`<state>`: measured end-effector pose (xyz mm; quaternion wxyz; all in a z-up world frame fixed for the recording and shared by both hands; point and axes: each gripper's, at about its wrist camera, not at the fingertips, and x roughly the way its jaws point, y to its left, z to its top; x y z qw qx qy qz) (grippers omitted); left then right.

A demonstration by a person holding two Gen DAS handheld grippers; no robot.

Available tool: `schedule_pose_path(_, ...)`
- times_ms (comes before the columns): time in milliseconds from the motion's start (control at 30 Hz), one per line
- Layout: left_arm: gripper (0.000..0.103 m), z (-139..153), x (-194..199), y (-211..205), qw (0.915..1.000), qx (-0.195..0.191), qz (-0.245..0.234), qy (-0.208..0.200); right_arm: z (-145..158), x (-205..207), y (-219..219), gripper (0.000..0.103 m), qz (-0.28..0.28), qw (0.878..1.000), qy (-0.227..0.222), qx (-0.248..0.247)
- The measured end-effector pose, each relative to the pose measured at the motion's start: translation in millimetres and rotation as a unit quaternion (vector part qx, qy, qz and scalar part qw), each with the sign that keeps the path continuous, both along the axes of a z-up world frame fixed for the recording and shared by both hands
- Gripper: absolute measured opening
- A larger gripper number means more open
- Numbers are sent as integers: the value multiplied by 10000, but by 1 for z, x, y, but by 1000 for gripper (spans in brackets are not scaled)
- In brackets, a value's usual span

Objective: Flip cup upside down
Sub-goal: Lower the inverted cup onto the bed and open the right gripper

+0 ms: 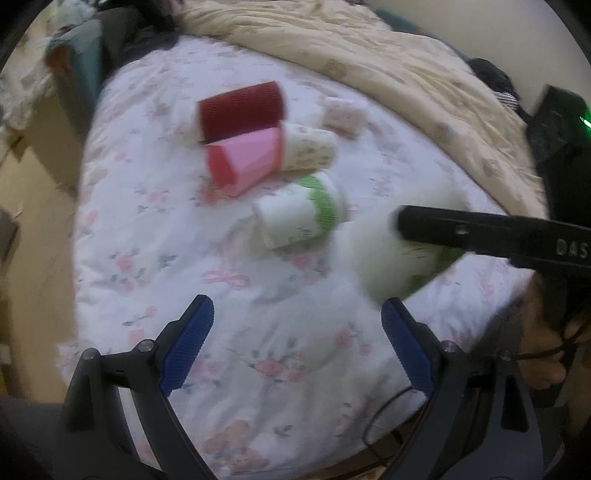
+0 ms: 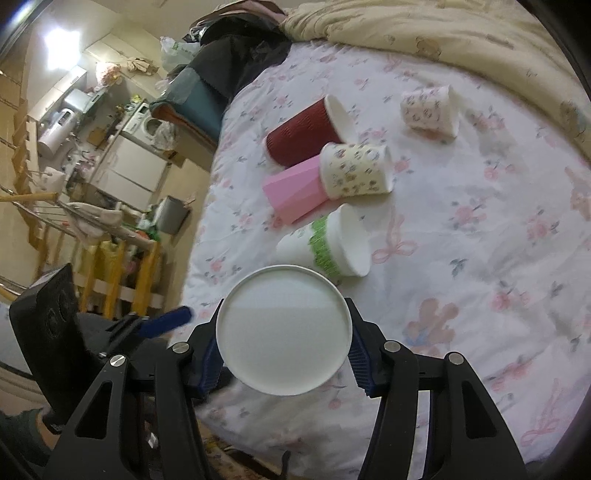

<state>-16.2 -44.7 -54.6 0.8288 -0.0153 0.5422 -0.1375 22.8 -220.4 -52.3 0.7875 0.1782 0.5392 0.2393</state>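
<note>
My right gripper (image 2: pixel 283 343) is shut on a white paper cup (image 2: pixel 283 328) with a green band, its flat base facing the camera. The same cup (image 1: pixel 395 254) shows blurred in the left wrist view, under the right gripper's black finger (image 1: pixel 480 229). My left gripper (image 1: pixel 295 347) is open and empty above the floral bed sheet (image 1: pixel 258 332), just left of and below the held cup. Several cups lie on their sides: white with green band (image 2: pixel 328 243), pink (image 2: pixel 295 192), dark red (image 2: pixel 306 133), flowered (image 2: pixel 356 170) and another flowered one (image 2: pixel 430 110).
A beige quilt (image 2: pixel 443 26) is bunched along the bed's far side. Dark clothing and a teal cushion (image 2: pixel 199 99) lie at the bed's far left. The bed's left edge drops to a cluttered room with a wooden rack (image 2: pixel 110 251).
</note>
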Motion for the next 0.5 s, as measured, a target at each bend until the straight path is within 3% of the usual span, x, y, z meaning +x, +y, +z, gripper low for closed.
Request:
schedule_pose_path(167, 90, -1, 4, 29, 9969, 350, 697, -43, 3, 7, 6, 59, 107, 9980, -169, -601)
schedule_pose_path(400, 90, -3, 5, 55, 9923, 453, 1150, 63, -24, 20, 31, 59, 516, 9910, -38, -1237)
schedule_pose_path(500, 97, -6, 5, 62, 9905, 475, 1284, 160, -34, 24, 39, 59, 641, 9882, 14, -1388)
